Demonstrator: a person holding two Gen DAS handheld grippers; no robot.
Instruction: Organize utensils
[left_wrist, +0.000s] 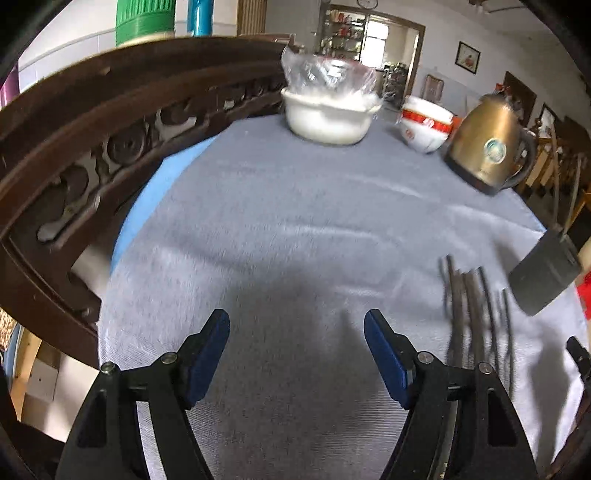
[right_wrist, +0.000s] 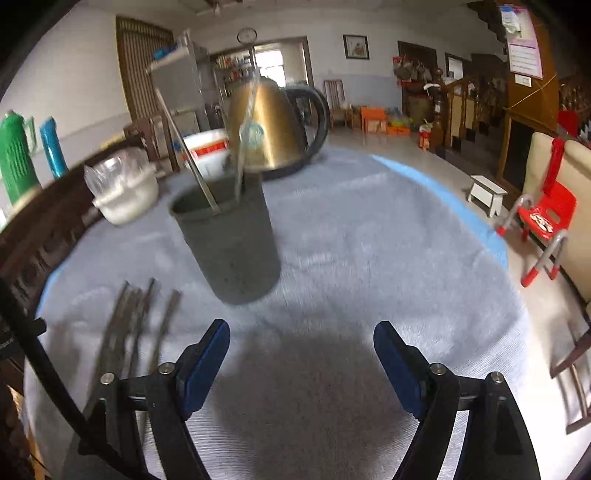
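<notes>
Blue-padded fingers (left_wrist: 218, 347) of both grippers gape wide, empty, above grey cloth (left_wrist: 295, 221).

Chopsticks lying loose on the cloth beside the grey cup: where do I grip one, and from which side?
Probably near the far tips of the chopsticks, where they fan apart toward the grey cup. Come from above with the open left gripper, jaws across one stick. They lie flat on the cloth; blur hides their exact spacing.

Brass kettle (right_wrist: 271, 125), white bowl under plastic (left_wrist: 328, 118), red chair (right_wrist: 546, 218)
</notes>
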